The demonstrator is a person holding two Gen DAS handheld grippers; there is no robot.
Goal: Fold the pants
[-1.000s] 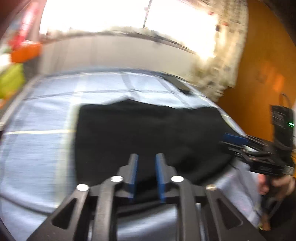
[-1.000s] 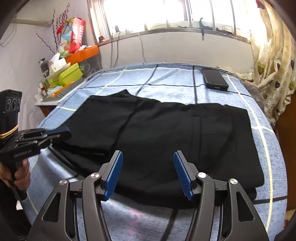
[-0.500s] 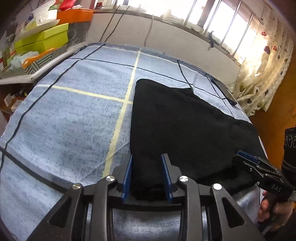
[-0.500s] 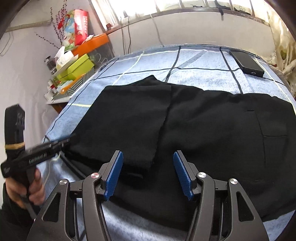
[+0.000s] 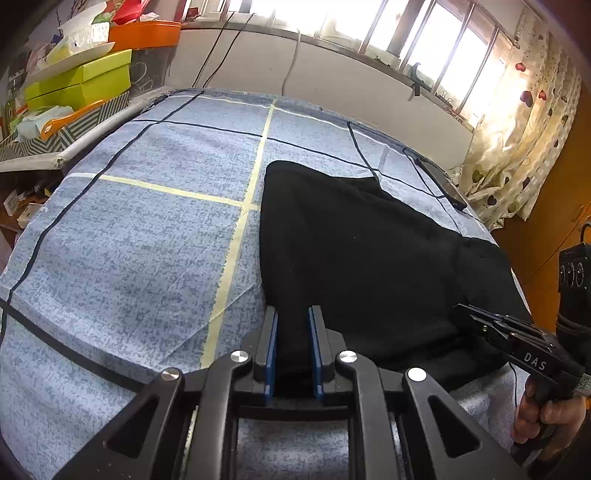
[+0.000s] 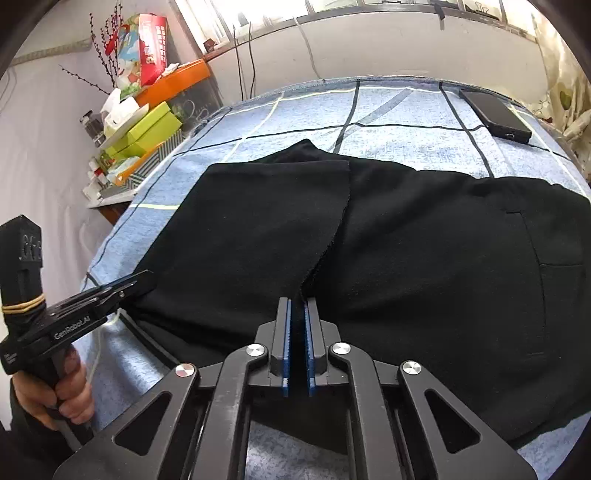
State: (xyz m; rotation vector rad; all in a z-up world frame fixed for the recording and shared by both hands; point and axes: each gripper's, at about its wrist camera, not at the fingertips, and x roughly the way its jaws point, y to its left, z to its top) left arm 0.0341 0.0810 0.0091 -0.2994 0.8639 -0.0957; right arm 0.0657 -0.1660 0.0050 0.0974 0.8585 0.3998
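Both grippers have just been closing. The left gripper (image 5: pixel 292 325) pinches the near edge of the black fabric pants (image 5: pixel 362 258) spread ahead on the blue checked bedsheet (image 5: pixel 147 240); the right gripper (image 6: pixel 297 321) clamps the same edge.

Ahead of my claw spreads a bed (image 5: pixel 155 236) under a blue sheet crossed by dark and pale yellow lines. Beyond it runs a white wall (image 5: pixel 332 85) below bright windows (image 5: pixel 436 40). Far right of my claw hangs a heart-print curtain (image 5: pixel 524 147) against an orange wall (image 5: pixel 554 229). To the far left, a shelf (image 5: pixel 33 155) carries green boxes (image 5: pixel 77 85) and an orange tray (image 5: pixel 144 35).
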